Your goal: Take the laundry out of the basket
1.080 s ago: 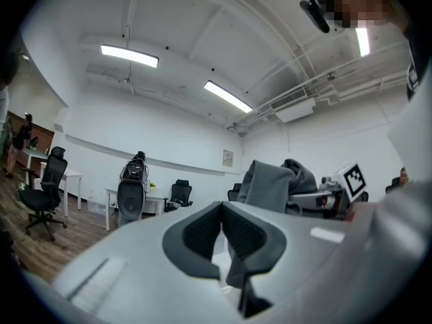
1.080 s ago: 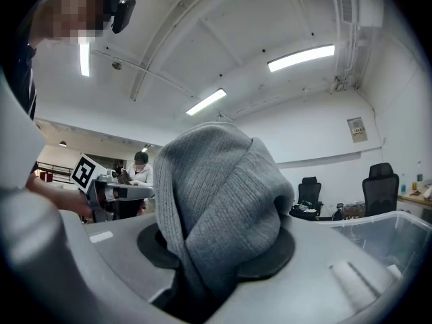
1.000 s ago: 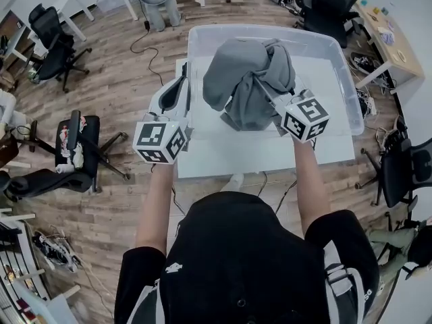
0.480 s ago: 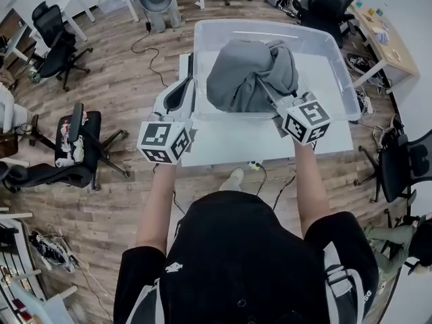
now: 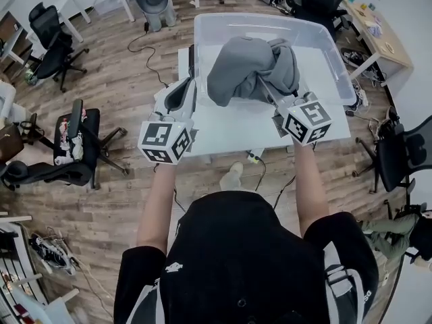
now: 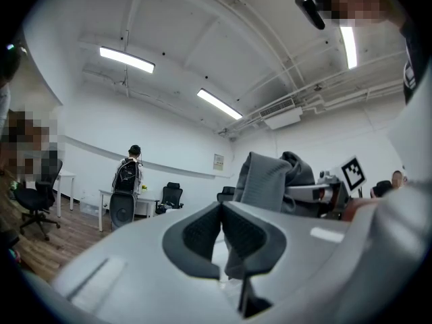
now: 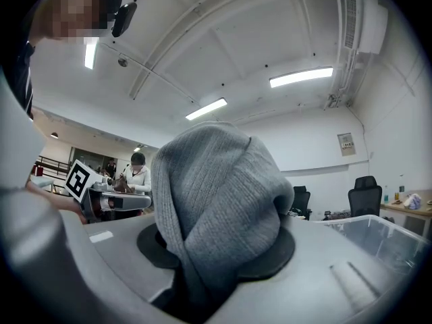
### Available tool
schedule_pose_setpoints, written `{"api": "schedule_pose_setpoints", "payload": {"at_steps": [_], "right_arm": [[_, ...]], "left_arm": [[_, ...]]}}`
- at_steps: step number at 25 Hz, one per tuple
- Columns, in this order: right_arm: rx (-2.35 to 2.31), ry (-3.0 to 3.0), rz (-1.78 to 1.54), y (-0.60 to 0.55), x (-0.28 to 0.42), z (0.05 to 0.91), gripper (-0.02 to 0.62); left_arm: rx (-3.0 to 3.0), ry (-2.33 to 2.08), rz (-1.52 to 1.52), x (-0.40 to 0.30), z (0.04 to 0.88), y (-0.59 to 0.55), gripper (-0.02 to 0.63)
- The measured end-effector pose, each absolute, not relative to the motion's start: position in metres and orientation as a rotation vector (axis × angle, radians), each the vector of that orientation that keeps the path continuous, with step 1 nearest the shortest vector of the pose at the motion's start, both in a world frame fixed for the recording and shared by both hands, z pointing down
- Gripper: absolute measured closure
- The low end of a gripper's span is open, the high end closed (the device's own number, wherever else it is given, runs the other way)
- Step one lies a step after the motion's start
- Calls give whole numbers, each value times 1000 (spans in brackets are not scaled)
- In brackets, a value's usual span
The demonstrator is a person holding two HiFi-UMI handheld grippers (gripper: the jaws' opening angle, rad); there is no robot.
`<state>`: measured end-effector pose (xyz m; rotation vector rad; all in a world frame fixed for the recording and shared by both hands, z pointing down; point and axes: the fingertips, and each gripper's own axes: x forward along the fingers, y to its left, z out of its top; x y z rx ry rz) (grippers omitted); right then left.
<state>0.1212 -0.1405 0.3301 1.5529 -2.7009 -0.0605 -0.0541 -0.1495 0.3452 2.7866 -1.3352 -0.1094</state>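
Right gripper clamped on a bunched grey ribbed knit garment; in the right gripper view the cloth fills the space between the jaws and bulges over them. Garment hangs lifted from that grip, seen over the near rim of the clear plastic basket, which sits on the white table. Left gripper held just left of the garment, apart from it, pads drawn together with nothing between them.
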Motion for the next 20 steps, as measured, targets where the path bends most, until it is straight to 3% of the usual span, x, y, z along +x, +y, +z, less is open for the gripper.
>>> {"api": "schedule_pose_setpoints", "payload": {"at_steps": [20], "right_arm": [[1641, -2676, -80, -75, 103, 314, 423]], "left_arm": [[2804, -1246, -169, -64, 341, -91, 598]]}}
